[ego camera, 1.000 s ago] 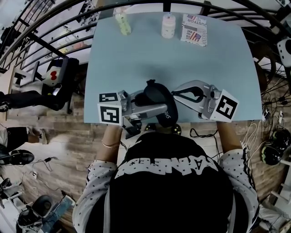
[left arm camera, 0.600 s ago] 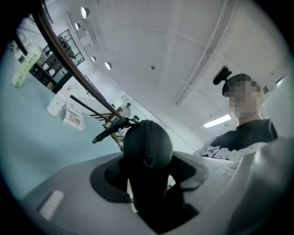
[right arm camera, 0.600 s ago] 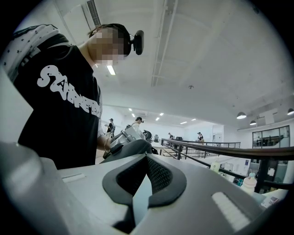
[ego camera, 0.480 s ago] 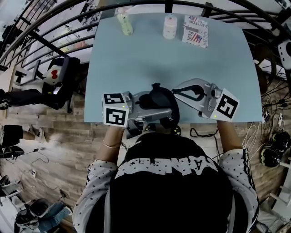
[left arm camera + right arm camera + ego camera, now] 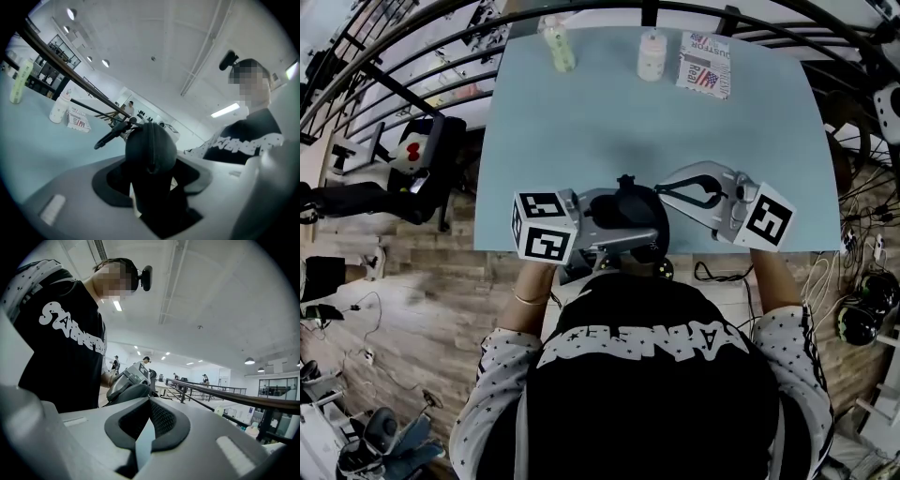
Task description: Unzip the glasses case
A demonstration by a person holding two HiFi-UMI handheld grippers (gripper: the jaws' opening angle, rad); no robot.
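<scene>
Black glasses case (image 5: 150, 150): we find it clamped between the left fingers (image 5: 110, 180) and standing on end. Its zip seam (image 5: 149, 140) runs down the middle of the face turned toward that gripper's camera.
Grip, left gripper (image 5: 151, 168): its jaws are pressed onto the case, with one dark pad against each flank.
Grip, right gripper (image 5: 150, 401): its jaws are together, with the right fingers (image 5: 164, 420) meeting at their tips. In its own view we see nothing between the pads.
Contact point: the right fingertips reach the end of the case that lies farthest from the left fingers. We cannot tell whether they pinch a zip pull there.
Facing: the two grippers point at each other, with the case between the two pairs of fingers.
Surface, table (image 5: 581, 122): it is light blue. Both pairs of fingers sit over its near edge, and we cannot tell whether the case touches it.
Other items: a pale green bottle (image 5: 558, 49), a white bottle (image 5: 651, 54) and a printed box (image 5: 705, 64) stand in a row at the far edge. They are well apart from all the fingers.
</scene>
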